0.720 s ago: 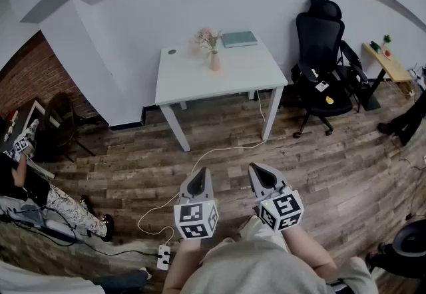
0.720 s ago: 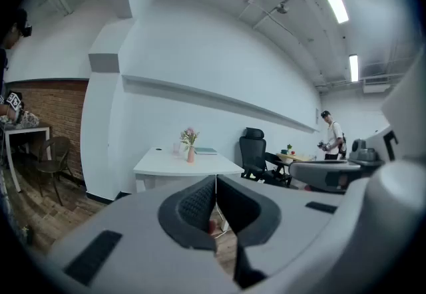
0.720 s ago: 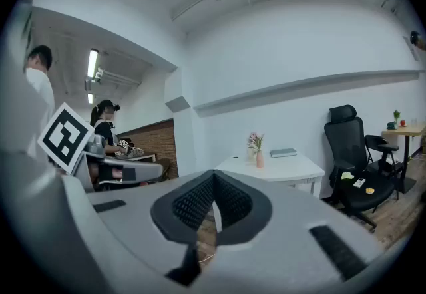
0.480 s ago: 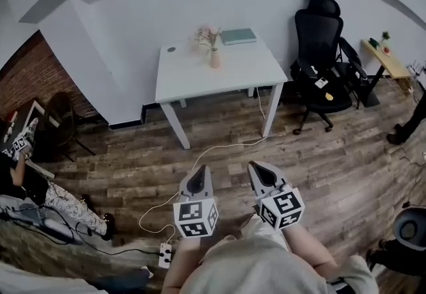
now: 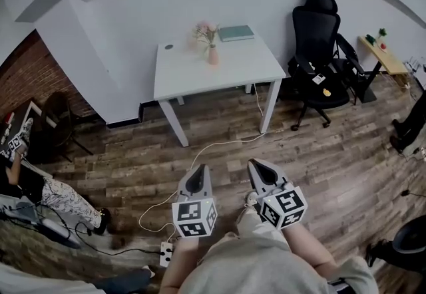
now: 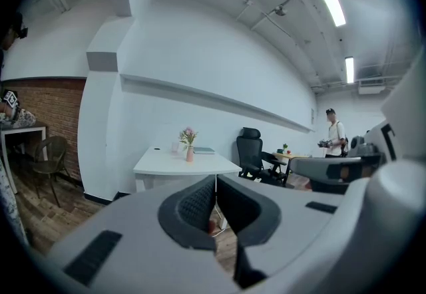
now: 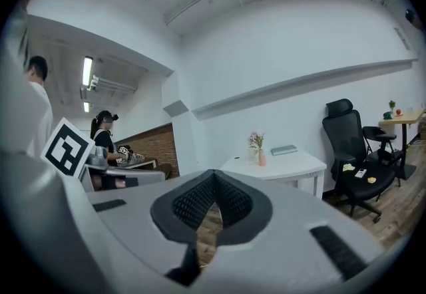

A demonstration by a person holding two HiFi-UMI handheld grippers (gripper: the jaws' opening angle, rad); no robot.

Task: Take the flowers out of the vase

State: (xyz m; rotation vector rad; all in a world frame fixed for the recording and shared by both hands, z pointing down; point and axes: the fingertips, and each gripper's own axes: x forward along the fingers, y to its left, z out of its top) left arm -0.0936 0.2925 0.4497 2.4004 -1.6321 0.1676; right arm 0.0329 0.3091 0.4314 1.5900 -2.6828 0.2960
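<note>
A small pink vase point(image 5: 212, 55) with pink flowers point(image 5: 206, 32) stands near the back of a white table point(image 5: 219, 75) against the wall. The same vase point(image 6: 190, 154) shows far off in the left gripper view, and in the right gripper view the vase point(image 7: 262, 159) stands on the table's middle. Both grippers are held level over the wooden floor, well short of the table. My left gripper point(image 5: 199, 169) has its jaws together with nothing between them. My right gripper point(image 5: 254, 165) is shut and empty too.
A teal book point(image 5: 237, 32) lies at the table's back right. A black office chair point(image 5: 319, 46) stands right of the table, with a small wooden side table point(image 5: 385, 54) beyond it. A white cable point(image 5: 200, 153) runs across the floor. People sit and stand at both sides of the room.
The table, vase and chair have shifted slightly up and left in the head view. Both grippers keep their places and stay shut.
</note>
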